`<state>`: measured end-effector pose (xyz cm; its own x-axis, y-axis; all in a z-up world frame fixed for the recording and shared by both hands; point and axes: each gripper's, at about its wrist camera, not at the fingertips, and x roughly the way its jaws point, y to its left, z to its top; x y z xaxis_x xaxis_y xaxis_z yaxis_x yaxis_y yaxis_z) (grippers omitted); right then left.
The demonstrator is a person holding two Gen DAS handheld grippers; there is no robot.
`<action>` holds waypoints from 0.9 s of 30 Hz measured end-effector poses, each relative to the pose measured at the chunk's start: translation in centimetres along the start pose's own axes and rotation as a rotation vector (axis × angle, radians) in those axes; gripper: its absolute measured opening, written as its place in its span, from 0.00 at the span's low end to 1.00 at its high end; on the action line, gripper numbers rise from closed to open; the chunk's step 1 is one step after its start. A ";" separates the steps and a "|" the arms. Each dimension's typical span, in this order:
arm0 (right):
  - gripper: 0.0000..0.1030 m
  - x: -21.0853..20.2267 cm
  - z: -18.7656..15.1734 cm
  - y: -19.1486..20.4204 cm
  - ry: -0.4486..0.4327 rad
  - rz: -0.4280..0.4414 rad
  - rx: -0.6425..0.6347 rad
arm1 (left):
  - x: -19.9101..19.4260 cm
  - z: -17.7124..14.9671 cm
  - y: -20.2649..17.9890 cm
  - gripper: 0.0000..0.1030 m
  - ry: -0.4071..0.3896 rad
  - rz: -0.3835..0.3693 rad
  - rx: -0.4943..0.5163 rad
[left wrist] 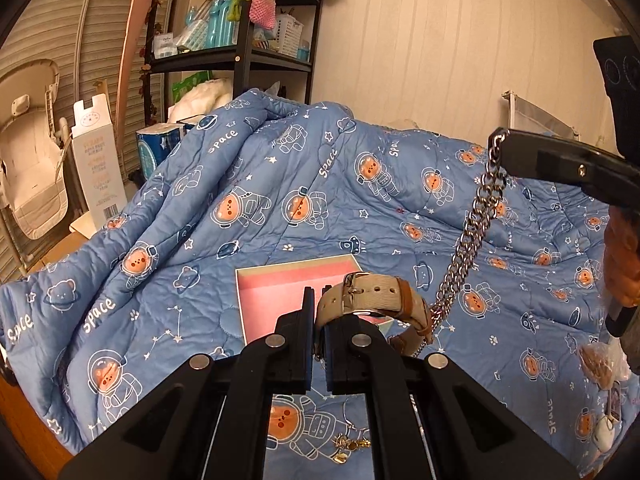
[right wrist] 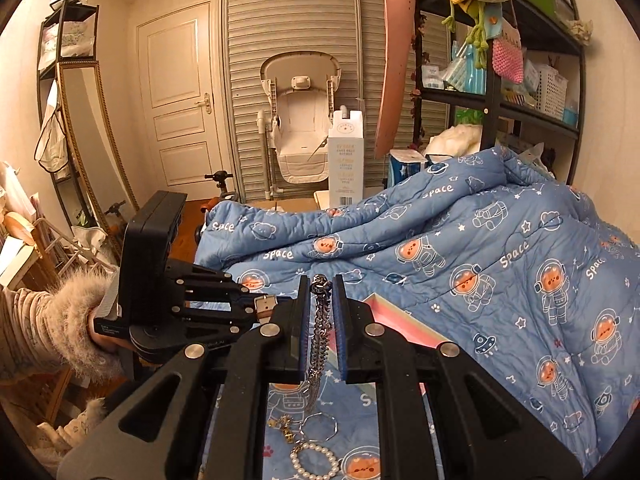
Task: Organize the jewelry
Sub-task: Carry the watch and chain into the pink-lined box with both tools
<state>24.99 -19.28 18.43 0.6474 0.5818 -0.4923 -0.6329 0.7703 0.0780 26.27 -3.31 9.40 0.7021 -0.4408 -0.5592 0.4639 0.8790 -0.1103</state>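
Observation:
My left gripper point(left wrist: 316, 294) is shut on a watch point(left wrist: 372, 296) with a beige fabric strap and brown leather trim, held above the blanket. Just behind it lies an open pink box point(left wrist: 276, 292). My right gripper point(left wrist: 500, 140) comes in from the right, shut on a silver curb chain point(left wrist: 476, 220) that hangs down beside the watch. In the right wrist view the chain point(right wrist: 320, 320) dangles between the shut jaws of the right gripper point(right wrist: 322, 282). The left gripper point(right wrist: 256, 302) holds the watch buckle point(right wrist: 266, 304) at the left, and the pink box point(right wrist: 400, 320) peeks out behind.
A blue space-print quilt point(left wrist: 240, 216) covers the bed. On it lie a pearl bracelet point(right wrist: 316, 460), a silver hoop point(right wrist: 320, 424) and gold charms point(left wrist: 352, 444). A black shelf unit point(left wrist: 240, 40) stands behind the bed. A fur-cuffed sleeve point(right wrist: 80, 320) is at the left.

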 end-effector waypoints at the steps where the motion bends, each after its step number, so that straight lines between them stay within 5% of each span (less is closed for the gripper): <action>1: 0.11 0.5 0.3 -0.5 0.002 -0.005 0.005 | 0.6 0.3 0.2 0.04 0.008 0.000 -0.005; 14: 0.11 8.7 0.2 -8.3 0.063 -0.114 0.140 | 10.3 0.9 3.7 0.03 0.149 0.064 -0.072; 27: 0.11 15.5 -4.7 -12.9 0.182 -0.187 0.248 | 17.6 -0.4 5.3 0.03 0.252 0.097 -0.159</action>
<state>41.18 -21.38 5.67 0.6422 0.3860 -0.6623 -0.3736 0.9120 0.1693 40.90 -6.35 -1.36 0.5741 -0.3118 -0.7571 0.2969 0.9410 -0.1624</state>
